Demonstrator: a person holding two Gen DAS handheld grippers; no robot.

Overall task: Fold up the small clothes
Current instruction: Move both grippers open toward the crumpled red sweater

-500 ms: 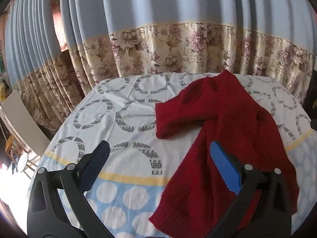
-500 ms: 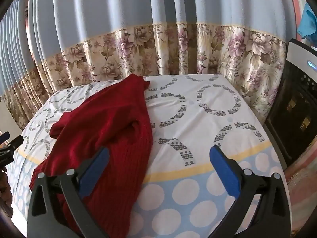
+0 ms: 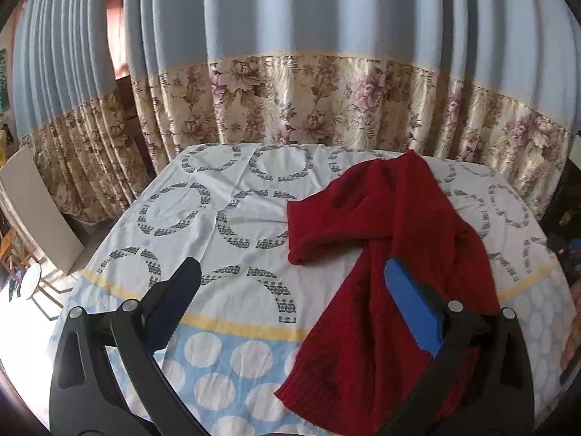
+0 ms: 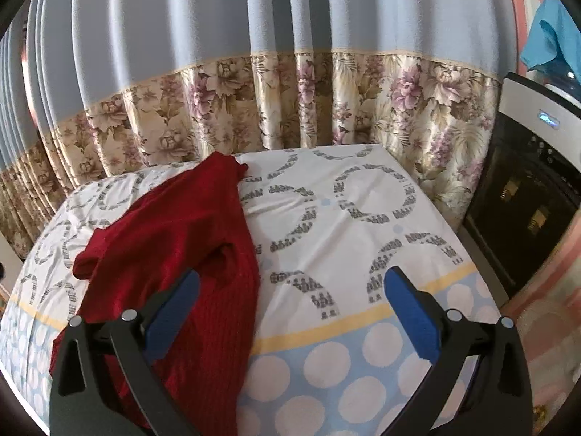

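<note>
**Red knit sweater lies between my two grippers**

Red wool, rumpled, the sweater [image 3: 392, 254] runs lengthwise from the table's near edge toward the curtain [image 3: 308, 101], one sleeve [image 3: 326, 225] folded out to the left. My left gripper [image 3: 290, 305] hovers above the tablecloth [image 3: 203, 218], spread wide and empty, hem just under its right finger. My right gripper [image 4: 290, 309] hangs likewise wide and empty, sweater beneath its left finger. Both seem equally near.

Dark red sweater [image 3: 392, 239], circle-patterned sheet [image 3: 232, 218]
</note>
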